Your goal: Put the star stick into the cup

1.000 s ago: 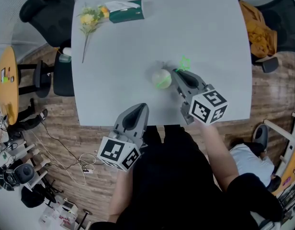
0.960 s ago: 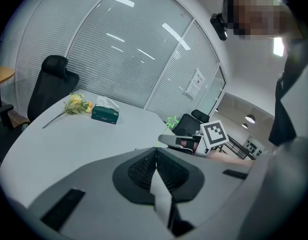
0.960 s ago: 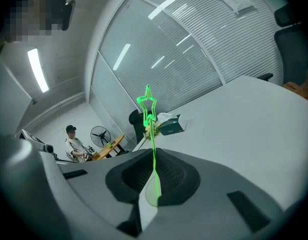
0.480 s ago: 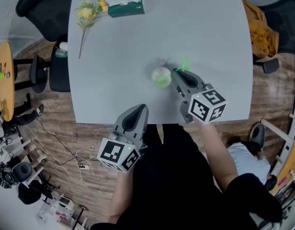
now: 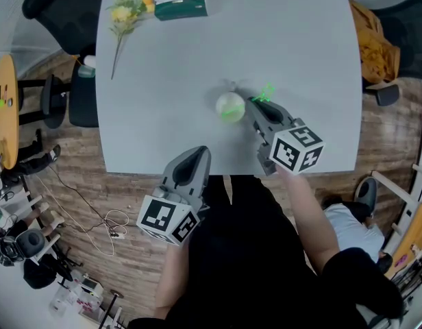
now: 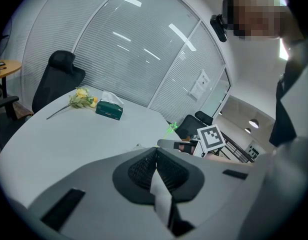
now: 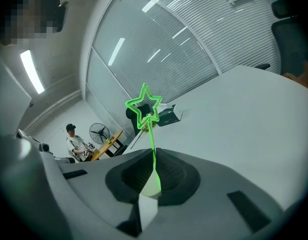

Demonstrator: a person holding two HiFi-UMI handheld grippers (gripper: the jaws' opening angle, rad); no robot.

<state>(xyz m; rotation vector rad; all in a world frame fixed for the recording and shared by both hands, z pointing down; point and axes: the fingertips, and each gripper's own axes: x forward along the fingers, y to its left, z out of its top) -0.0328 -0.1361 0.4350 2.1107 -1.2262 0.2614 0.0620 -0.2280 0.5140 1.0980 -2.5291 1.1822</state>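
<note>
A pale round cup stands on the grey table, near its front edge. My right gripper hovers just to the right of the cup and is shut on the green star stick. In the right gripper view the stick's thin stem rises from between the jaws to the star, well above my right gripper. My left gripper hangs over the table's front edge. It is shut, and in its own view nothing lies between the jaws of my left gripper. The star shows there too.
A yellow flower and a green tissue box lie at the table's far left. Black chairs stand at the left; a chair with an orange jacket stands at the right. A round wooden table is far left.
The head camera has shifted a little, so the table sits slightly differently in view. Both grippers and the cup keep nearly the same places; the stick stays held.
</note>
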